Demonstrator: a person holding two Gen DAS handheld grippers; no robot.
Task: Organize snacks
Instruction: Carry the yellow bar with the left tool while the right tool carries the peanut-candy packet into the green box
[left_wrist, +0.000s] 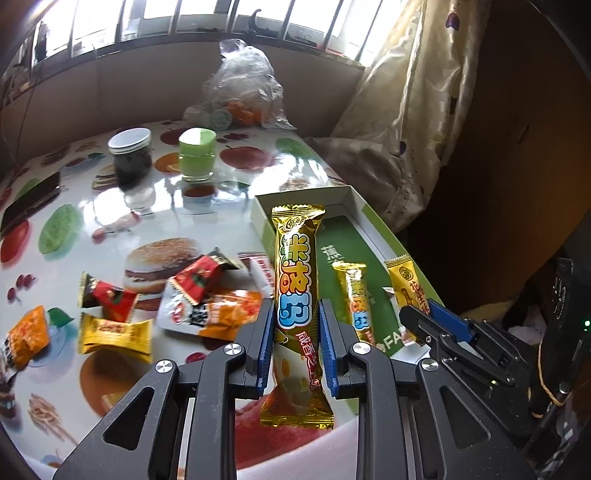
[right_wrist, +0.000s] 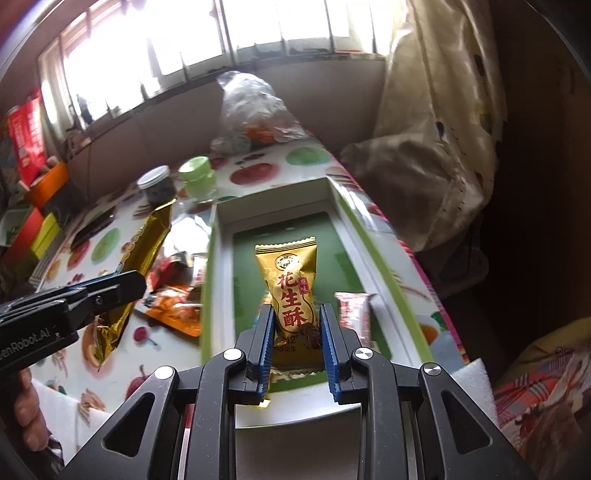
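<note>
Table (left_wrist: 110, 206): fruit-and-burger print cloth, glossy w/ window glare; near edge cut off by the left gripper body.
Curtain (left_wrist: 406, 110): cream, bunched at the table's far right corner; lower folds lost in shadow.
Plastic bag (left_wrist: 243, 88): clear, at far edge; orange and green contents, can't make out what.
Box (left_wrist: 354, 206): shallow white-walled tray w/ green floor, on table's right side; green lettering partly hidden by snacks.
Left gripper (left_wrist: 297, 314): blue pads pinching a long gold rice-stick pack (left_wrist: 297, 280) mid-length, held upright just left of the box; pack's lower end hangs over the table edge.
Right gripper (right_wrist: 296, 321): pads closed on a gold peanut-crisp pack (right_wrist: 291, 291), above the box floor; pack's bottom edge hidden behind the fingers.
Inside box: second gold stick pack (left_wrist: 356, 295) flat on the green floor; pink-white wrapper (right_wrist: 352, 314) beside right wall, print blurred.
Loose pile (left_wrist: 199, 295): red, orange, yellow sachets on table, left of box; labels too smeared to read.
Jars: dark jar w/ silver lid (left_wrist: 130, 155), green-lidded jar (left_wrist: 197, 155), side by side, far back.
</note>
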